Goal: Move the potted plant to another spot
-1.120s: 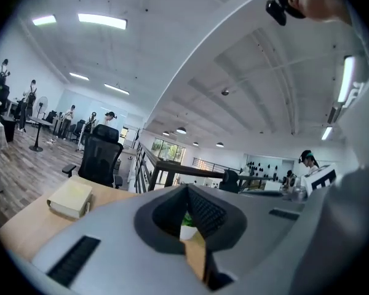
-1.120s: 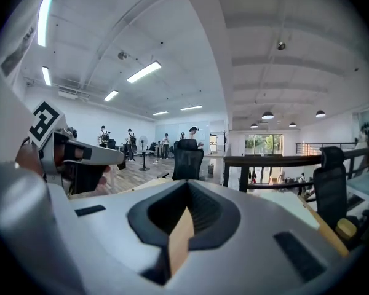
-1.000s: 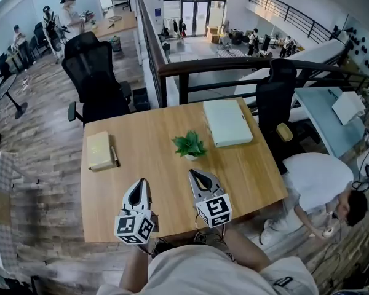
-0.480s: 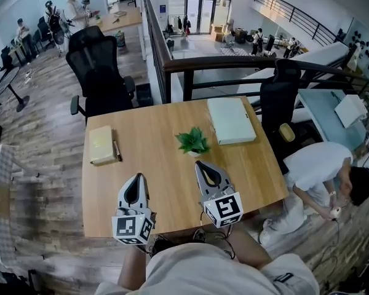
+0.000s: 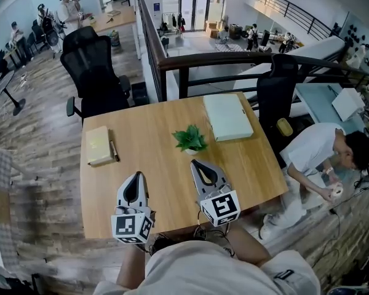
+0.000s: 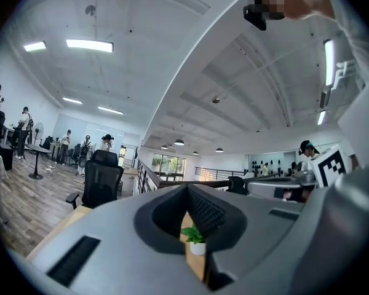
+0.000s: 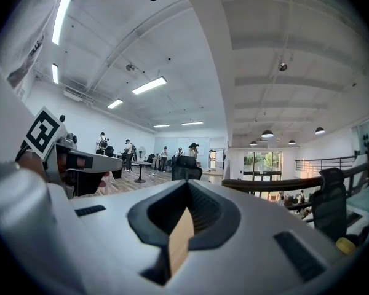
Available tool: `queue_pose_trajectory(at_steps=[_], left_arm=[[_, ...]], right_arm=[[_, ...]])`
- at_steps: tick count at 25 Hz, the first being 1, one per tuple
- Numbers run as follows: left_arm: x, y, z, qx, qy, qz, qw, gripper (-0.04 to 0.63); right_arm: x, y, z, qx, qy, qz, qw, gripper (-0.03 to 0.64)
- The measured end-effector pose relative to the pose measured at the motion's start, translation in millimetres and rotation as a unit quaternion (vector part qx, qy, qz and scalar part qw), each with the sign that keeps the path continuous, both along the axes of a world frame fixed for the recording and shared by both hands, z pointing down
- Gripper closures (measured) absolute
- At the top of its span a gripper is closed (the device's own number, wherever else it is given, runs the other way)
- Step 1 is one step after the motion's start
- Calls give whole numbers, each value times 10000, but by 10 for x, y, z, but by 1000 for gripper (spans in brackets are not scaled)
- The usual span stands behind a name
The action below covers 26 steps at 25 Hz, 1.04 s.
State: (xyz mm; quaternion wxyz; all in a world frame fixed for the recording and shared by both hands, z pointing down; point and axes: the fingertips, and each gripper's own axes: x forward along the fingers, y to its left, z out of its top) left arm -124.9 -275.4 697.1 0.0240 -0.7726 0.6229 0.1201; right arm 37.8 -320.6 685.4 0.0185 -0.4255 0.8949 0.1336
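Potted plant (image 5: 189, 139): found upright around the middle of the tabletop (image 5: 166, 171), just left of the pale green folder (image 5: 227, 117), not touched by anything.
Left gripper (image 5: 136, 177): jaws pressed together, nothing clamped. It's held over the near part of the tabletop, well short of the plant.
Right gripper (image 5: 197, 165): jaws shut together too, nothing held. Its tip is pointed near the plant, clearly apart from it.
Notebook (image 5: 99, 145): laid at the left side, with a pen (image 5: 115, 151) right beside it.

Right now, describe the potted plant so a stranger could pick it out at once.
Find the wooden table. Near its middle, left of the pale green case, stands the potted plant. It has green leaves in a small white pot; its neighbours lie flat.
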Motion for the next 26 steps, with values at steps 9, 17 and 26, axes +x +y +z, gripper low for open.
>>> queue_pose_trajectory(at_steps=[9,17,26], left_arm=[[25,-53,20,-58,-38,84,9999,583],[62,-87,74,-131,-20,134,9998,583],[75,-96,122,-194,-3,145,9997,584]], right_arm=[[57,-30,12,-47,17,128,9999,614],[69,-72,44,-85,4,151,9998,614],[88,-88,98,-166,-5,160,9997,614]])
